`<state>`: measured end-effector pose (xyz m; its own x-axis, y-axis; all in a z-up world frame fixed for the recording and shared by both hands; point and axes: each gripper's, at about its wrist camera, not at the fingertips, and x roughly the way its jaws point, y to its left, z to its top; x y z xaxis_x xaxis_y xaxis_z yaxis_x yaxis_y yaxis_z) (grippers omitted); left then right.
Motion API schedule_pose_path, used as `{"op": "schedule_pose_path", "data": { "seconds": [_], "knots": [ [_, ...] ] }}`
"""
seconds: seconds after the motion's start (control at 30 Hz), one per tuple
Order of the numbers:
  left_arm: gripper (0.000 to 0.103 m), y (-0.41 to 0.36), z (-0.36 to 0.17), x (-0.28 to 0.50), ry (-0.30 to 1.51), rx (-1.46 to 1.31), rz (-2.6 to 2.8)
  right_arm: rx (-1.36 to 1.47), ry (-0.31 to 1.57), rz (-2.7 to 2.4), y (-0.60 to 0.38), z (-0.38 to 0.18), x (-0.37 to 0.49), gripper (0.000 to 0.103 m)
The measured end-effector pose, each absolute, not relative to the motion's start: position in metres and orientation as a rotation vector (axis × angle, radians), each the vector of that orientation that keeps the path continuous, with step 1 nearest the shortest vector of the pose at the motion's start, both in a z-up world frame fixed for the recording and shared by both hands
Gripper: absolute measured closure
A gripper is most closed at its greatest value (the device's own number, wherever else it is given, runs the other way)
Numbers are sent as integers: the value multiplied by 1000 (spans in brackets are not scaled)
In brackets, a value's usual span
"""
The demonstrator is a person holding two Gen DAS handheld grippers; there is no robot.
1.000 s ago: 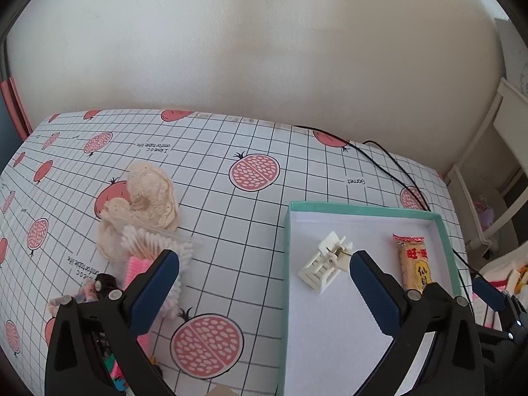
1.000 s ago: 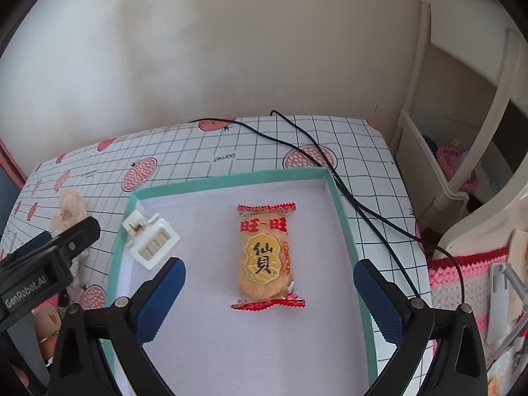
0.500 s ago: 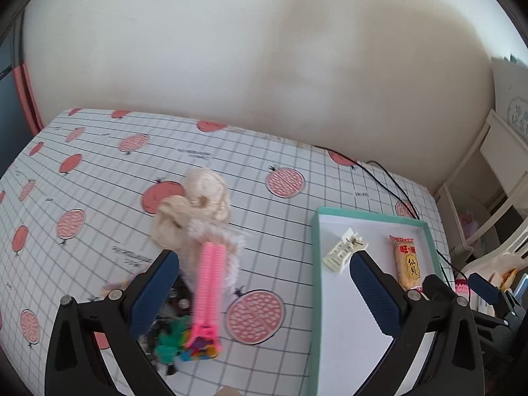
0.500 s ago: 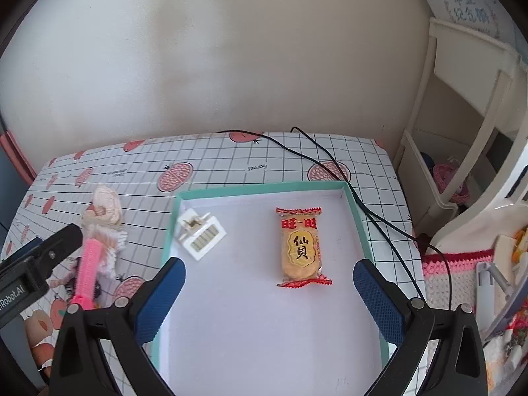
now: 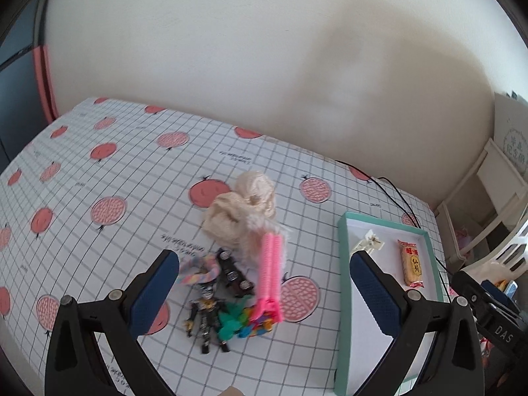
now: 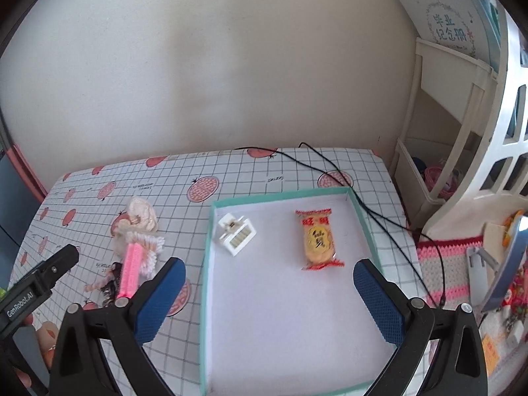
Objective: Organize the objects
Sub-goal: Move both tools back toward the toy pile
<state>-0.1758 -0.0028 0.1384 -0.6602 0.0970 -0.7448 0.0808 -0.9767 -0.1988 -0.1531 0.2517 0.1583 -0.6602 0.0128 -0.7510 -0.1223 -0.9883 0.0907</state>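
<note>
A teal-rimmed white tray [image 6: 363, 221] holds a white clip-like plastic piece [image 6: 237, 235] and an orange snack packet [image 6: 317, 239]; the tray [image 5: 343, 264] shows at the right in the left wrist view. Left of it lies a pile: a cream crochet piece [image 5: 241, 208], a pink comb-like item [image 5: 270, 274], a black toy figure [image 5: 206, 313], a pastel braided band [image 5: 198, 272], a dark bar [image 5: 234, 274] and colourful small bits [image 5: 250, 321]. My left gripper [image 5: 264, 293] hangs open above the pile. My right gripper [image 6: 269, 300] hangs open over the tray, holding nothing.
A pomegranate-print grid cloth [image 5: 115, 171] covers the table, which meets a cream wall. A black cable [image 6: 379, 217] runs past the tray's right side. A white shelf unit [image 6: 439, 151] and a pink crochet mat [image 6: 439, 264] stand to the right.
Both grippers have pulled back and up, so the table and tray look smaller. The left view has swung left, bringing the whole pile into sight. Both stay open.
</note>
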Motion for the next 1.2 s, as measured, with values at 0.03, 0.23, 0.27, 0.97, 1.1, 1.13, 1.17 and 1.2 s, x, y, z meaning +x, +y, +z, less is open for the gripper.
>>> {"op": "schedule_pose_path", "data": {
  "seconds": [0.03,0.23,0.27,0.97,1.1,1.13,1.17,1.2],
  "knots": [
    [0,-9,138,-174,-346,-1300,2838,-1260,213,2790,249,159,-152,0],
    [0,-35,134,-168,-379,-1349,2850,-1307,187,2830,212,158,-147,0],
    [0,-40,133,-167,-390,-1354,2852,-1320,184,2838,206,156,-148,0],
    [0,-95,101,-179,-551,-1488,2885,-1517,272,2917,131,112,-180,11],
    [0,-98,93,-184,-564,-1532,2867,-1552,275,2923,122,103,-187,19],
    [0,-98,91,-186,-562,-1543,2866,-1563,265,2926,119,100,-189,20],
    [0,-98,89,-187,-559,-1553,2865,-1576,256,2927,116,97,-191,22],
    [0,-98,86,-189,-555,-1564,2861,-1589,252,2927,113,94,-192,25]
  ]
}}
